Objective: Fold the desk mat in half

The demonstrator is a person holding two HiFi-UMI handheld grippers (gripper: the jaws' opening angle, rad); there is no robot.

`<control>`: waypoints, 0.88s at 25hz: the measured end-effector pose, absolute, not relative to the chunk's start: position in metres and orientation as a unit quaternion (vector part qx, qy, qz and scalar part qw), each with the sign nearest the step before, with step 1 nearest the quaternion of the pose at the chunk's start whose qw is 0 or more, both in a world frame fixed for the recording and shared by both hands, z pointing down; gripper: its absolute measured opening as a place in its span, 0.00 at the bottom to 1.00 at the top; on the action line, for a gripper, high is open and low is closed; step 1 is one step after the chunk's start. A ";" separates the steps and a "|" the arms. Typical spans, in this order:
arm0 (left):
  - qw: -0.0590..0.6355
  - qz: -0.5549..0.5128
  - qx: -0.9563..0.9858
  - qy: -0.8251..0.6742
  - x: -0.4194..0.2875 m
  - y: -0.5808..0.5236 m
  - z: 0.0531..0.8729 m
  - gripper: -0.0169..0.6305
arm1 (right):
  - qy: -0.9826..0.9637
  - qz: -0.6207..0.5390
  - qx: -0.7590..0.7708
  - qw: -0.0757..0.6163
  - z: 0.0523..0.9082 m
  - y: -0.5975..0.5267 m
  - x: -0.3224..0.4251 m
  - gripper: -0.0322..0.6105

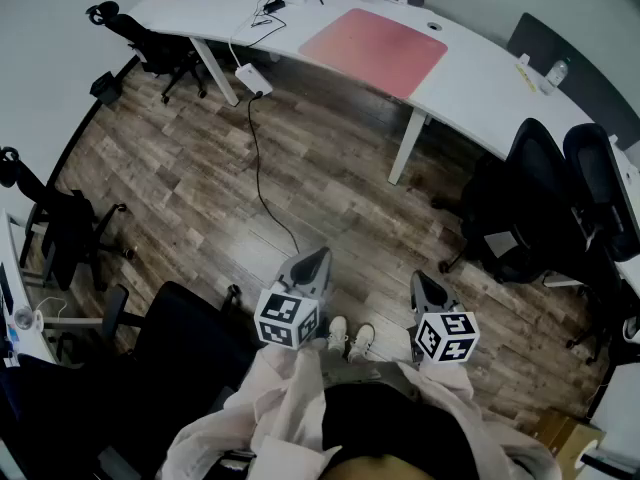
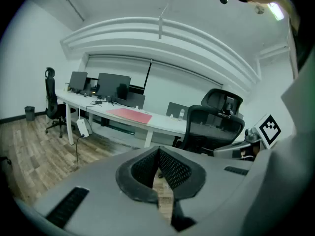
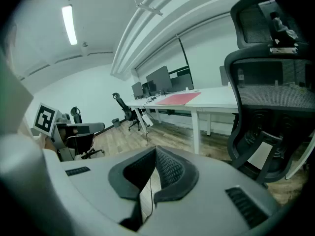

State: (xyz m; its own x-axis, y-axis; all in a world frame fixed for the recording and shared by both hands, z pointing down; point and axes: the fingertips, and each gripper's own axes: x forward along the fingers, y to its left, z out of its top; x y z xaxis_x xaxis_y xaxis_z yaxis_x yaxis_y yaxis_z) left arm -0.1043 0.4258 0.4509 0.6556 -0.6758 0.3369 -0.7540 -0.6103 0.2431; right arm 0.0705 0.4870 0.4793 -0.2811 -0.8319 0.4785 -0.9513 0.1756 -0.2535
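Observation:
The desk mat [image 1: 375, 50] is a pink-red sheet lying flat on the long white desk [image 1: 485, 83] at the far side of the room. It also shows far off in the left gripper view as the mat [image 2: 130, 114] and in the right gripper view as the mat [image 3: 179, 98]. My left gripper [image 1: 318, 258] and right gripper [image 1: 425, 280] are held close to my body, over the wooden floor and well short of the desk. Both point slightly down. The left gripper [image 2: 158, 151] and the right gripper [image 3: 154, 151] have their pads together with nothing between them.
Black office chairs [image 1: 525, 208] stand at the right between me and the desk; another chair [image 1: 150, 48] is at the far left. A power strip [image 1: 253, 78] hangs by the desk, its cable [image 1: 262, 188] trailing across the floor. Monitors [image 2: 113, 86] sit on the desk's left end.

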 end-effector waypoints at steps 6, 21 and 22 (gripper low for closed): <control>0.177 0.104 0.895 -0.396 -0.103 0.428 0.449 0.07 | -0.766 0.236 0.586 0.118 0.471 0.484 0.067 0.07; 0.163 0.111 0.913 -0.356 -0.109 0.429 0.456 0.07 | -0.758 0.186 0.610 0.137 0.467 0.484 0.055 0.07; 0.164 0.114 0.914 -0.354 -0.109 0.428 0.459 0.07 | -0.757 0.186 0.610 0.138 0.468 0.483 0.052 0.07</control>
